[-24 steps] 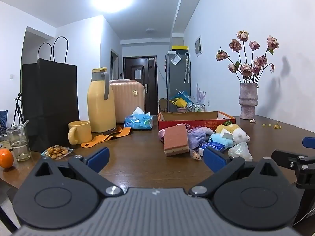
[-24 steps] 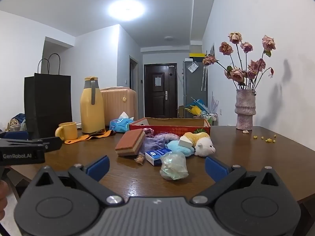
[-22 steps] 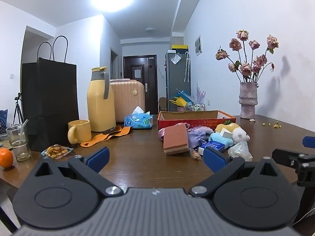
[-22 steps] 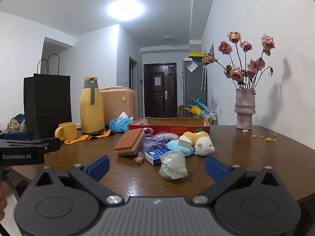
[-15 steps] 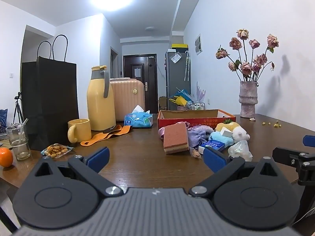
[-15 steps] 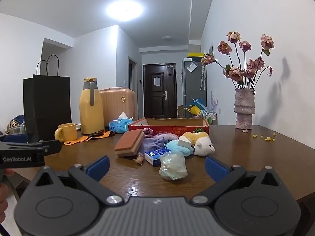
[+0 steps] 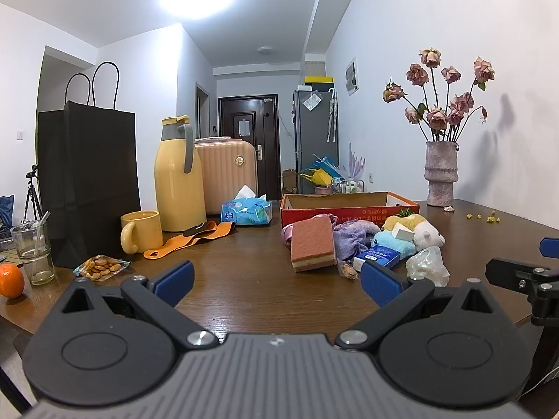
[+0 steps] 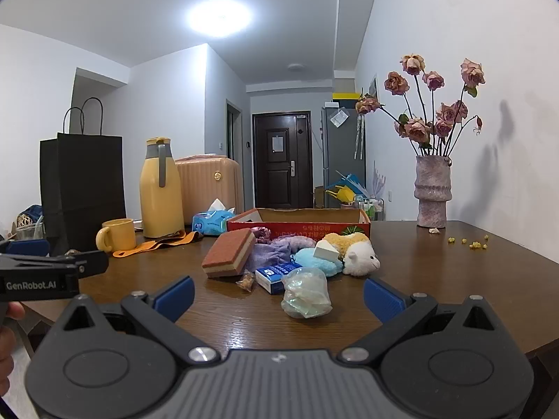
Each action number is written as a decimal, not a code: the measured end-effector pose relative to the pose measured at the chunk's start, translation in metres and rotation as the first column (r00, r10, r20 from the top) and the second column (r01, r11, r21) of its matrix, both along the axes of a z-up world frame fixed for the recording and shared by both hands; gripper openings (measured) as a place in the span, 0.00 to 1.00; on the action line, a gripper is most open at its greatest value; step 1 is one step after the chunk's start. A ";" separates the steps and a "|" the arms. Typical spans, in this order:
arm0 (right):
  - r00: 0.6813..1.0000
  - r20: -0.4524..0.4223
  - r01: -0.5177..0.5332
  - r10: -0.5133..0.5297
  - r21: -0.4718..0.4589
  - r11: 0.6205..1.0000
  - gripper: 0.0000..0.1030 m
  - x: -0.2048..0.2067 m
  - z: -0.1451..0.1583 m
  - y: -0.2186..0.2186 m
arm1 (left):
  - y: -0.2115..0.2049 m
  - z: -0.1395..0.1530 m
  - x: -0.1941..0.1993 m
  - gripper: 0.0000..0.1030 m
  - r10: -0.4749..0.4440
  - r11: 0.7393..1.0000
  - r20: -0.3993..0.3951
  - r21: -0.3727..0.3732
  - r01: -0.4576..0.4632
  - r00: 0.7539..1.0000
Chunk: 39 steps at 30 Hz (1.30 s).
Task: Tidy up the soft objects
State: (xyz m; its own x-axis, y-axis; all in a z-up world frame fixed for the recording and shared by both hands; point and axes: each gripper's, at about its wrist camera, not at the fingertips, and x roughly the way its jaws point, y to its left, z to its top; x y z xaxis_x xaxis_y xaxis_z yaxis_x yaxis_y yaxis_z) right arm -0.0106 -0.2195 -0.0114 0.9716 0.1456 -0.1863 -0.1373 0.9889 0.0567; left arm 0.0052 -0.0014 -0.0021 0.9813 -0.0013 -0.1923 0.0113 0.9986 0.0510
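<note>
— Where did the soft things lie?

— In a heap on the desk (image 8: 436, 279), just in front of a red box (image 8: 297, 225). A sponge (image 8: 229, 257) leaned at the left of the heap, a purple cloth (image 8: 276, 249) lay behind it, and a blue towel (image 8: 312, 262) sat beside a plush toy (image 8: 353, 249) at the right. A white block (image 8: 325, 250) rested on the towel and toy. Nearer the camera lay a blue packet (image 8: 276, 274), a small snack wrapper (image 8: 246, 281) and a crumpled clear bag (image 8: 305, 296).

— And the claws?

— Both were spread wide and held nothing. The right claw (image 8: 277, 295) hovered near the desk's near edge, with the clear bag showing between its blue pads. The left claw (image 7: 277, 277) hovered further left, the heap ahead and to its right.

— What else stood around?

— To the left of the box, a tissue pack (image 7: 246, 211), an orange strap (image 7: 190, 239), a yellow mug (image 7: 141, 232), a yellow jug (image 7: 178, 174) and a black paper bag (image 7: 87, 181). At the far left edge were a glass (image 7: 33, 251), an orange (image 7: 10, 279) and a biscuit packet (image 7: 101, 266). A vase of dried roses (image 8: 433, 192) stood far right, with yellow crumbs (image 8: 471, 242) near it. A suitcase (image 7: 227, 174) stood behind the jug.
</note>
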 end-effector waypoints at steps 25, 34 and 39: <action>1.000 -0.017 0.002 -0.002 -0.007 1.000 1.00 0.004 -0.002 0.003 | 0.001 -0.004 0.000 1.00 0.001 1.000 -0.007 0.003 -0.001 1.000; 1.000 -0.013 0.003 -0.003 -0.007 1.000 1.00 0.004 -0.003 0.003 | 0.002 -0.004 0.001 1.00 0.000 1.000 -0.008 0.004 0.000 1.000; 1.000 -0.013 0.003 -0.003 -0.007 1.000 1.00 0.004 -0.003 0.002 | 0.002 -0.006 0.001 1.00 0.000 1.000 -0.011 0.005 0.000 1.000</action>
State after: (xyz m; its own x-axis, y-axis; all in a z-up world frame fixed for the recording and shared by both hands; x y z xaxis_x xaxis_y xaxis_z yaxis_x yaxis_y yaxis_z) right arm -0.0070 -0.2171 -0.0143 0.9695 0.1415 -0.2000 -0.1338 0.9897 0.0518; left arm 0.0059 0.0005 -0.0078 0.9792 0.0000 -0.2028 0.0115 0.9984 0.0555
